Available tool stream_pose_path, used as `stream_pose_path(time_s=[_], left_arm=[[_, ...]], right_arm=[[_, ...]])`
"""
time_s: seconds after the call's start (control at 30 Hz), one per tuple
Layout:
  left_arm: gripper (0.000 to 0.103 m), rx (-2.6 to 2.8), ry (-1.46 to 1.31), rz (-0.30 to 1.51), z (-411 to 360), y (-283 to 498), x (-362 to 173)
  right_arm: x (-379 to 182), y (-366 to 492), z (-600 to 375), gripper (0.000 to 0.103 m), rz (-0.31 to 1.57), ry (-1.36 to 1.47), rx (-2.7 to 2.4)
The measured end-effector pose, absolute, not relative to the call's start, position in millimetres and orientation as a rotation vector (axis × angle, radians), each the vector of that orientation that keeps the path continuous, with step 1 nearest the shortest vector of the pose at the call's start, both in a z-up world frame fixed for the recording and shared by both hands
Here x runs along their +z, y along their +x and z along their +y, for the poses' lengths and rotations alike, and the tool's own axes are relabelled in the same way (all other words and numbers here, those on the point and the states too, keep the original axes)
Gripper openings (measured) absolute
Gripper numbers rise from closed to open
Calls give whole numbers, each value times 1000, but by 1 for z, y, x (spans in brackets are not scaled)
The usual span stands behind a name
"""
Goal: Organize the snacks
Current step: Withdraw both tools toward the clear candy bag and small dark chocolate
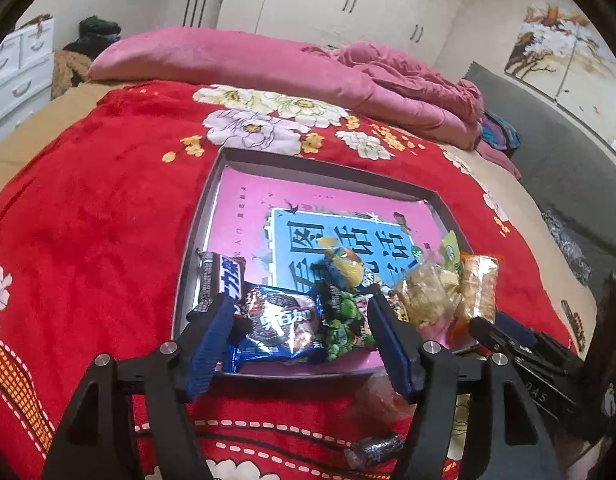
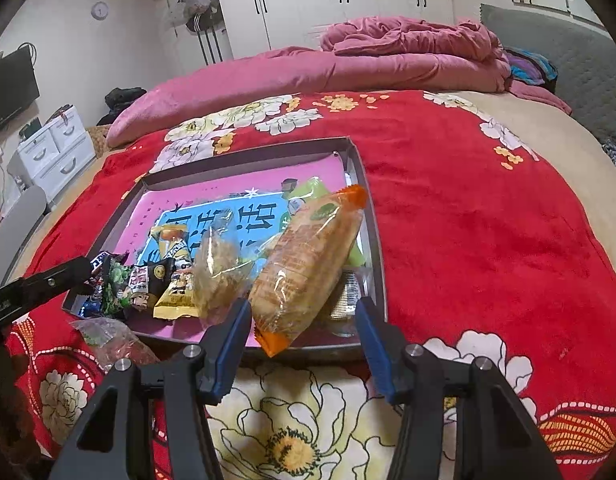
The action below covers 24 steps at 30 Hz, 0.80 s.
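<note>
Showing two grippers, both tilted downward over the near edge of one tray (image 1: pixel 211 208) on a red blanket (image 1: pixel 87 220). Left gripper (image 1: pixel 299 316): jaws wide apart, gripping nothing, straddling a blue biscuit pack (image 1: pixel 275 328) and a green pea pack (image 1: pixel 342 322) lying in the tray. Right gripper (image 2: pixel 303 316): jaws partly apart, pads clear of the orange-ended cracker pack (image 2: pixel 308 264), which rests tilted on the tray's right side between them. Also in the tray: one chocolate bar (image 1: pixel 223 276) at the left, one yellow pack (image 2: pixel 175 276), one clear bag (image 2: pixel 217 276). Outside, on the blanket by the near edge: one clear wrapper (image 2: pixel 115 340), one silver candy (image 1: pixel 374 446).
</note>
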<state>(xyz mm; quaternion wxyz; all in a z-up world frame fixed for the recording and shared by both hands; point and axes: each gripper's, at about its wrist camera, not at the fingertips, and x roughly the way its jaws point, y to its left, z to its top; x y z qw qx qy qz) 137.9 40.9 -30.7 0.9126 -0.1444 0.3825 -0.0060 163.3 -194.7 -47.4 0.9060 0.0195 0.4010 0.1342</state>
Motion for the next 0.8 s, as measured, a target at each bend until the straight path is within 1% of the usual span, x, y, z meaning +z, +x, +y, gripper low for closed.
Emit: stream_pose_path(time_s=[0.07,0.2,0.27,0.33,0.43,0.53,0.8], left_arm=[[74,-15,-286,788,38,137,-30],[75,-15,-258,789,33,136,-29],[75,-13,-253,790,32,134,-28],[75,-16,-258,791,32,132,-26],[75,-19,-267,800,32,129,-26],[75,-18,-273,818,31,124,-27],[75,-5,-256,824,31,115,-25]], right_arm=[[-47,164,-195,55,823,46,279],[-43,164,-202,55,806,90,280],[-38,162,-207,61,779,113,276],[-34,160,-211,63,755,128,277],[-27,156,-214,63,727,145,294],[-23,152,-212,69,713,145,319],[-19,141,-199,69,712,105,357]])
